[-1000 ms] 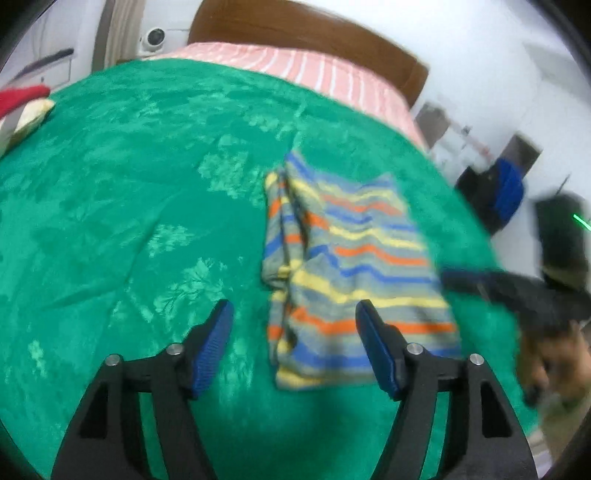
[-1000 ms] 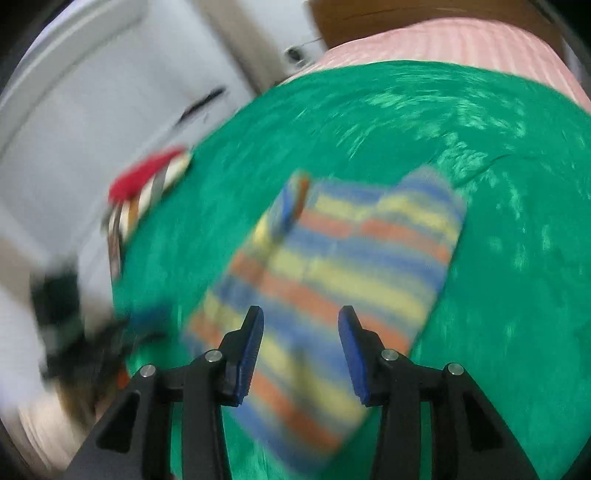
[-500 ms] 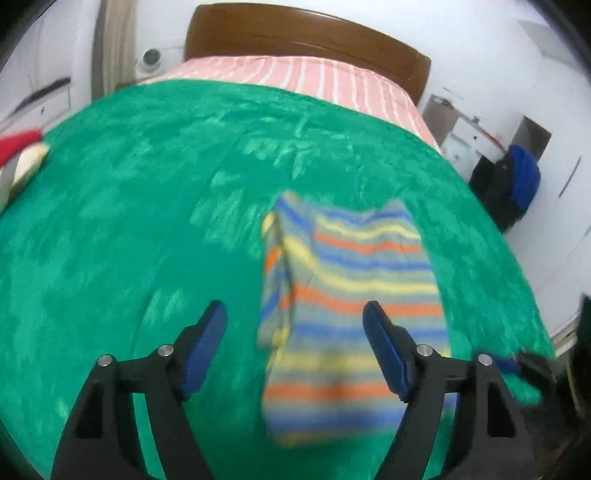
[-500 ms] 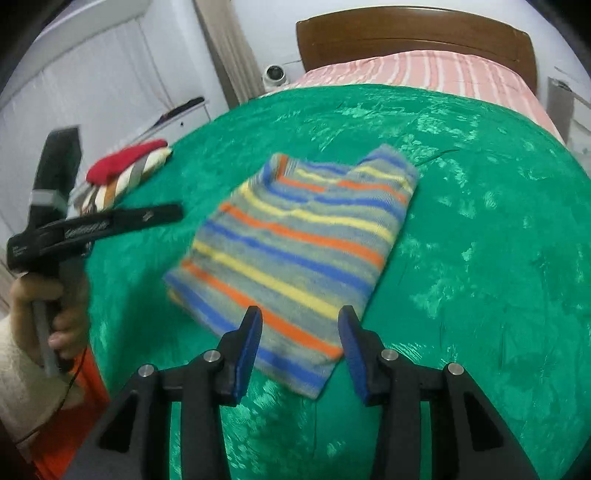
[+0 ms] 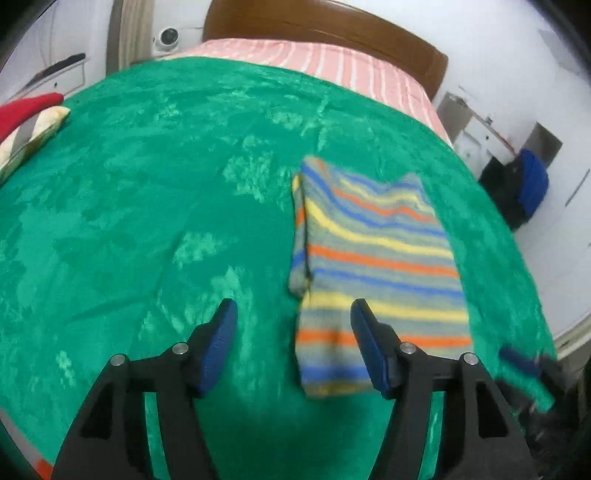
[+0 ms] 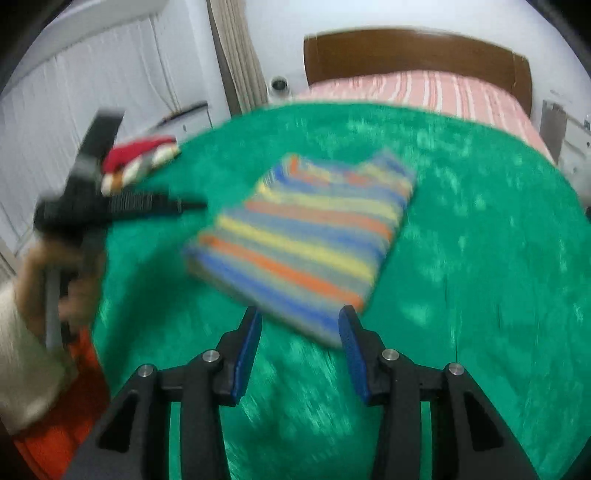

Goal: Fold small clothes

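Note:
A folded striped garment (image 5: 373,258), with grey, blue, orange and yellow bands, lies flat on the green bedspread (image 5: 147,206). It also shows in the right wrist view (image 6: 306,240). My left gripper (image 5: 293,343) is open and empty, hovering over the garment's near left edge. My right gripper (image 6: 301,354) is open and empty, just short of the garment's near corner. The left gripper (image 6: 147,205) also shows at the left of the right wrist view, held in a hand. The right gripper's blue tip (image 5: 517,362) shows at the lower right of the left wrist view.
A small pile of folded clothes with a red piece on top (image 5: 26,122) lies at the bed's far left edge; it also shows in the right wrist view (image 6: 140,162). A pink striped sheet (image 5: 332,70) and a wooden headboard (image 5: 332,33) are at the far end. The bed's right edge (image 5: 546,314) is close to the garment.
Both grippers have pulled back from the garment and steadied. The right gripper opened wider. The garment lies folded where it was.

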`<state>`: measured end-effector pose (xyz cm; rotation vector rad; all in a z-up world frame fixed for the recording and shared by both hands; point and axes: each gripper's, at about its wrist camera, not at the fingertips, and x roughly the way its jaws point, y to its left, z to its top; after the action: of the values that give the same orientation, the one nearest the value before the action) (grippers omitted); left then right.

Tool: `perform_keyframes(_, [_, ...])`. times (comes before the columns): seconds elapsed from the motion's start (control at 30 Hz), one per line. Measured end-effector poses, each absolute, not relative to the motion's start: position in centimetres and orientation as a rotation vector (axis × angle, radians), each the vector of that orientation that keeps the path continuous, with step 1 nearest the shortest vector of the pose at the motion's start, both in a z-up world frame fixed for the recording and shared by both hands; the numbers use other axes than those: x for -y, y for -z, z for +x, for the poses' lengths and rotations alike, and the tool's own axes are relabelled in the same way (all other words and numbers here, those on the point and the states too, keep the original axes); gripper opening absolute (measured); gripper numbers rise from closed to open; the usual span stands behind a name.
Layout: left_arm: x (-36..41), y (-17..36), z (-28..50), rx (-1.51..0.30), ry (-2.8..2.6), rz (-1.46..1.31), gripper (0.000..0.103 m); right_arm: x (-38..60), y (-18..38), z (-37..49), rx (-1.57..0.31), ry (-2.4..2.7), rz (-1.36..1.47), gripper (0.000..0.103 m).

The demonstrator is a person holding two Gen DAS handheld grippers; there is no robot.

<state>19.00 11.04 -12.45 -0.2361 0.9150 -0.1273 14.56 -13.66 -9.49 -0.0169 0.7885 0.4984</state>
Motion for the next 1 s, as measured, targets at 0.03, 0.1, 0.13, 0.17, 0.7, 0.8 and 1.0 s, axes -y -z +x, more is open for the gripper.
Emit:
perform_keyframes(0.03, [-10.9, 13.1, 18.9, -0.934, 0.122, -0.216, 0.065, 13.2, 9.0, 14.9, -0.777, -0.508, -0.004, 0.045])
perform_keyframes(0.1, [-10.4, 14.6, 18.3, -0.982, 0.102, -0.184, 0.062, 12.2, 9.1, 15.7, -0.77, -0.513, 0.001, 0.046])
perform_keyframes(0.13, [-10.2, 15.2, 18.2, -1.017, 0.1, -0.175, 0.06, 11.9, 9.6, 16.3, -0.775, -0.508, -0.005, 0.049])
perform_keyframes(0.17, [-10.1, 15.7, 18.0, -1.024, 0.101, -0.17, 0.06, 11.5, 10.7, 16.6, -0.802, -0.5, -0.014, 0.049])
perform_keyframes(0.7, [-10.0, 10.8, 11.2, -0.881, 0.082, -0.118, 0.092, 15.7, 11.8, 9.8, -0.853, -0.307, 0.055, 0.072])
perform_keyframes(0.8, [-9.2, 10.0, 11.0, -0.855, 0.053, -0.075, 0.095, 16.2, 10.6, 10.0, -0.848, -0.25, 0.055, 0.091])
perform_keyframes(1.0, [-7.7, 9.7, 11.2, -0.85, 0.024, 0.021, 0.095, 16.5, 9.5, 10.2, -0.832, -0.243, 0.075, 0.091])
